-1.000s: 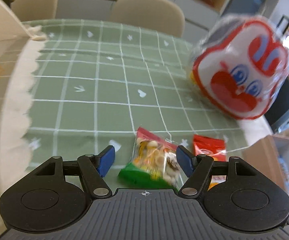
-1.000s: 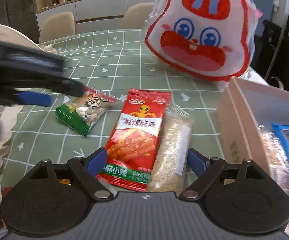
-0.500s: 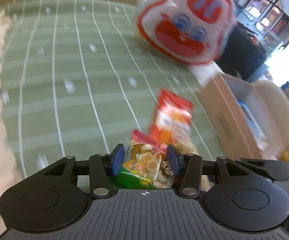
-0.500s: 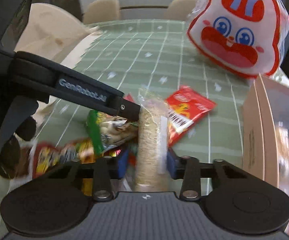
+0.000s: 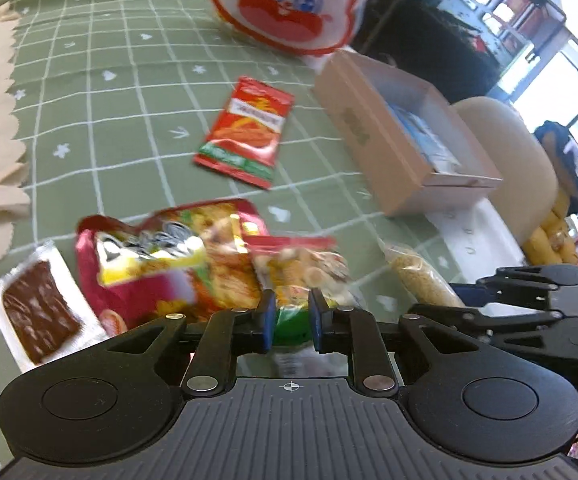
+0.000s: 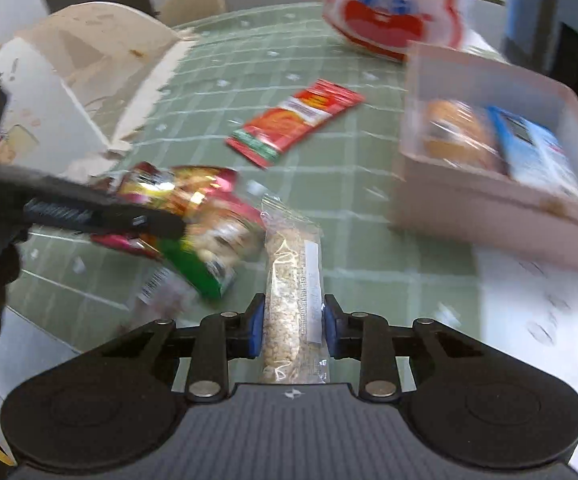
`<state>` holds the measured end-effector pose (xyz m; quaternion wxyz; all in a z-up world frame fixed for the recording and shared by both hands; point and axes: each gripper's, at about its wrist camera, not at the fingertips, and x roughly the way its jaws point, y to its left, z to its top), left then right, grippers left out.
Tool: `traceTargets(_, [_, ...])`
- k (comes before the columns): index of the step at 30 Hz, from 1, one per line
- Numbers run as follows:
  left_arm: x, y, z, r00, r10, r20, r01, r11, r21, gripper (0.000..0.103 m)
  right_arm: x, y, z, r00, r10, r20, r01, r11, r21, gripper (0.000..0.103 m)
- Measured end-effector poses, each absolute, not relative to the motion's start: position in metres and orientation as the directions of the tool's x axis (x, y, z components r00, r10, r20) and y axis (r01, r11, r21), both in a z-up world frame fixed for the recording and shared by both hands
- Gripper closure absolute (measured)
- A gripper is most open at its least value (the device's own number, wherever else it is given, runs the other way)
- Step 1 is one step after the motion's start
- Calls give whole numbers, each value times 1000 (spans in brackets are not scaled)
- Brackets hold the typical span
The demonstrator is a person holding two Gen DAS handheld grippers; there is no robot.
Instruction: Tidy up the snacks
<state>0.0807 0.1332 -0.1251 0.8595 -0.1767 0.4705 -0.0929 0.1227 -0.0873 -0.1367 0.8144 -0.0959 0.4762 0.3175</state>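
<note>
My left gripper (image 5: 291,308) is closing on a nut snack packet (image 5: 305,268) with a green end, and its blue pads press the packet's sides. The packet hangs above the green checked cloth. The right gripper (image 6: 291,320) is shut on a clear grain bar (image 6: 289,264), which sticks out forward between its pads. In the right wrist view the left gripper (image 6: 169,224) reaches in from the left with the nut packet (image 6: 209,256). A red spicy-strip packet (image 5: 247,132) lies flat on the cloth. The open cardboard box (image 6: 489,216) at the right holds several snacks.
A large red and yellow snack bag (image 5: 161,264) and a white-wrapped brown bar (image 5: 41,312) lie near my left gripper. A rabbit-face bag (image 5: 289,4) stands at the far side. A cream paper bag (image 6: 69,60) stands at the left. A beige chair (image 5: 509,160) is beyond the box.
Both grippers went from wide open to closed, the left on the nut packet and the right on the grain bar. Both have pulled back with their packets, and the box is now nearer.
</note>
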Motion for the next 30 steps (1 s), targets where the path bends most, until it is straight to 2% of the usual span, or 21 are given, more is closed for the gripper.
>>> traceTargets(5, [79,108,-101,618,-245,-747,-2,950,-313,79,109,-105,-142,456,289,-841,-554,832,-14,72])
traceTargets(7, [84,94,-100,612,-206,-763,-11,963,-269,79,108,-115,-142,455,302,-838,-534,845,15,61])
traceTargets(8, [87,87,-102,608,-184,-773,-20,969,-246,79,106,-119,-141,455,316,-832,-529,848,32,49])
traceTargets(9, [90,81,-103,607,-167,-777,-28,972,-231,79,105,-121,-140,465,326,-823,-527,849,39,41])
traceTargets(12, [111,83,-99,642,-145,-753,-55,971,-234,77,100,-124,-133,509,332,-794,-538,843,7,41])
traceTargets(15, [162,97,-89,691,-125,-712,13,987,-161,75,100,-127,-129,519,336,-786,-542,840,1,39])
traceTargets(19, [223,112,-101,651,-16,-759,20,1000,-5,74,96,-125,-126,521,342,-782,-539,842,8,39])
traceTargets(22, [236,106,-113,619,-32,-784,90,995,30,73,88,-132,-129,530,327,-782,-548,836,-22,39])
traceTargets(26, [240,86,-142,562,25,-827,149,980,130,69,97,-145,-143,508,283,-814,-505,863,-15,38])
traceTargets(28, [239,81,-145,574,31,-818,163,975,152,62,104,-151,-149,487,291,-823,-483,875,23,38])
traceTargets(30, [238,78,-146,562,-18,-827,184,977,104,34,107,-154,-153,473,297,-829,-471,881,47,37])
